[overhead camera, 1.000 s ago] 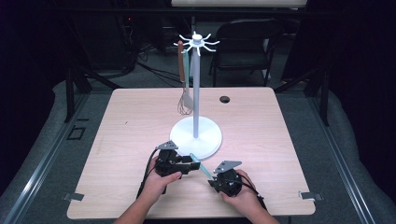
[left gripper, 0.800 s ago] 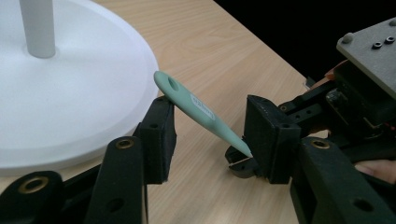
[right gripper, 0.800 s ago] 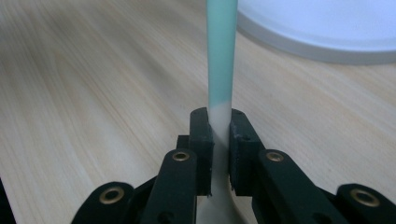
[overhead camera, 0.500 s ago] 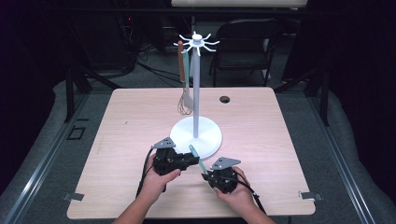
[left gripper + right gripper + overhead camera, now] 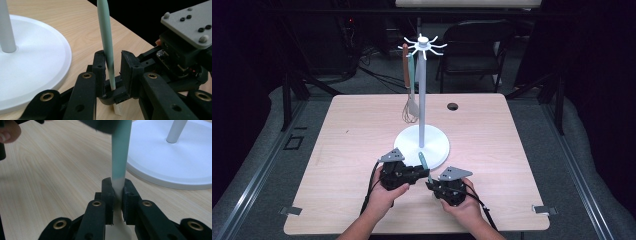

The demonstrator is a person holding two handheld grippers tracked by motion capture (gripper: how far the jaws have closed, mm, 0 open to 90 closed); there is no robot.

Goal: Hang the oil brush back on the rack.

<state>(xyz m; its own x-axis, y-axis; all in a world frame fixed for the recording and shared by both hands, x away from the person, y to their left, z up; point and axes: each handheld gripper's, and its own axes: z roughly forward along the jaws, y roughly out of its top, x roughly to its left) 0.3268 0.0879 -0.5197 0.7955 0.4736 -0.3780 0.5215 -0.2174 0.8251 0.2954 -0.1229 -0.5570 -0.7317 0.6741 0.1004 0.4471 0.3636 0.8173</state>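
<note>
Right gripper clamps green utensil handle; left gripper jaws closing around it (gap visible).

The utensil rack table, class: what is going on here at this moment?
A person holds a gripper in each hand near the white rack's base. The right gripper is shut on a mint-green utensil handle. The left gripper has just been closing around that handle; a gap remains beside one pad. A whisk hangs from the rack.

White stand base just beyond; sides free.
</note>
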